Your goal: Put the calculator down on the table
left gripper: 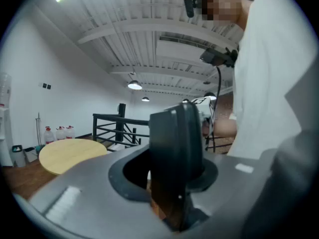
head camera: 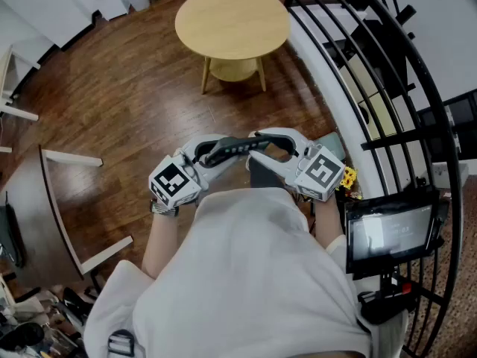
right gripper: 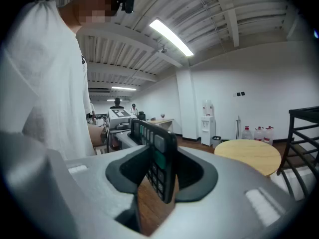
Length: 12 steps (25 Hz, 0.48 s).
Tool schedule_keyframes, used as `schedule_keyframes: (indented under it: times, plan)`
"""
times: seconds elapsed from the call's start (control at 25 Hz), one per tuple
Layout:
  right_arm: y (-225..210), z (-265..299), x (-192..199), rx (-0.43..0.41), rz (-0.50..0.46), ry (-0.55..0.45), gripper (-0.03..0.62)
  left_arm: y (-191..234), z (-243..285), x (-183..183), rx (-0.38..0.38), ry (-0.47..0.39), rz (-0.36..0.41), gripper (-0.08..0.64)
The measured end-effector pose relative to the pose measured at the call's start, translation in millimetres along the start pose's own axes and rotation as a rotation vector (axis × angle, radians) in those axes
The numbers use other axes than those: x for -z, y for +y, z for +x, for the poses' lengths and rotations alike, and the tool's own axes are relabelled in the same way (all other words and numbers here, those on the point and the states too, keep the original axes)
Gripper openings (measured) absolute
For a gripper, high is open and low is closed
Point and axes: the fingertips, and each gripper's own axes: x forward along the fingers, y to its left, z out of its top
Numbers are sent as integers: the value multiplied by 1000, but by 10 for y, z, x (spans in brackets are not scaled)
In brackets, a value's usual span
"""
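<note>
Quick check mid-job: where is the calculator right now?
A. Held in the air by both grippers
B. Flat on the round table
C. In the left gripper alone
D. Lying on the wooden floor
A: the calculator spans from the left gripper to the right gripper, one end clamped in each pair of jaws, above the floor and short of the round table.

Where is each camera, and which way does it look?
Head view: on the person's head, looking down at both grippers holding the calculator; shirt, forearms show.
Left gripper view: on left gripper, facing calculator's back; shirt at right.
Right gripper view: on right gripper, facing its keys; shirt at left.
All share calculator, round table.
</note>
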Motion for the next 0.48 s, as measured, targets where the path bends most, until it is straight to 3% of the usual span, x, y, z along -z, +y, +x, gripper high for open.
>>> schedule_keyframes:
  times: [0.24,0.48]
  plan:
    - [-459,208,-37,-17,11,2,143,481,129,-28,-15,18,-21,147]
    - [-1189,500,-196,-34,20,-2,143,1232,336,-151,-31,30,-28,147]
